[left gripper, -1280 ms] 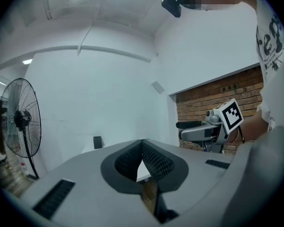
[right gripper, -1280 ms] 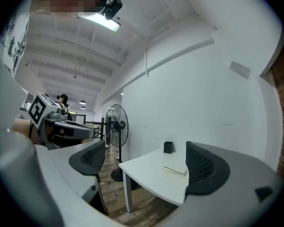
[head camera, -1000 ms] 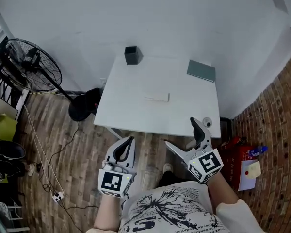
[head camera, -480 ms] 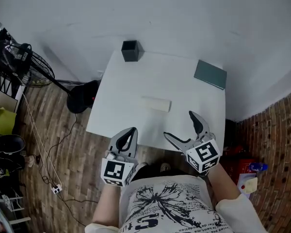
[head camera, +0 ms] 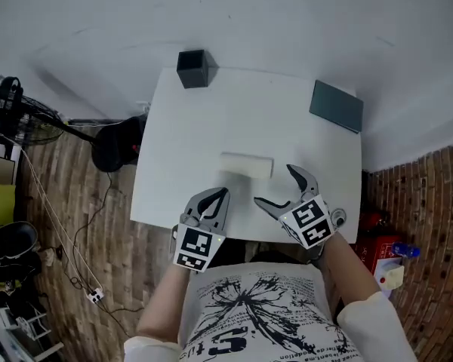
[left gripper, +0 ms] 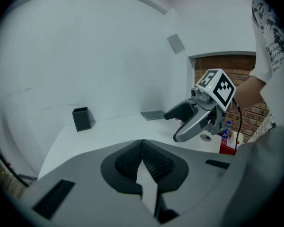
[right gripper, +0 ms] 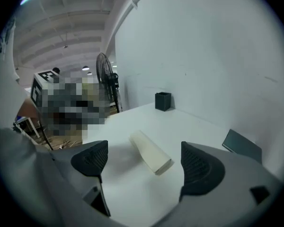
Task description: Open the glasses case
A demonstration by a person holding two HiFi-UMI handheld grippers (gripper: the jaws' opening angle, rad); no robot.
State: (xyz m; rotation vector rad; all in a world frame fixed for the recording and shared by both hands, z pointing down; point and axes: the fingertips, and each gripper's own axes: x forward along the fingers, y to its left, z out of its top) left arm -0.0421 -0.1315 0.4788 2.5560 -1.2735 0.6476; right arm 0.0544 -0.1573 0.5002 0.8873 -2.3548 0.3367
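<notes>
On white table (head camera: 181, 157), cream glasses case (head camera: 246, 164), closed

My left gripper (head camera: 215, 200) and right gripper (head camera: 273, 185) are showing grey, and each cube (head camera: 196, 248) is wearing black-and-white squares. The case (head camera: 246, 164) is showing cream against a white table (head camera: 174, 142). The box (head camera: 192, 68) is looking black, the book (head camera: 337, 105) dark grey-green. My shirt (head camera: 257, 315) is carrying black print on white. The floor (head camera: 83, 179) is showing brown planks.

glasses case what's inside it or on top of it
Nothing lies on top of the glasses case; it lies shut on the white table, so its inside is hidden.
</notes>
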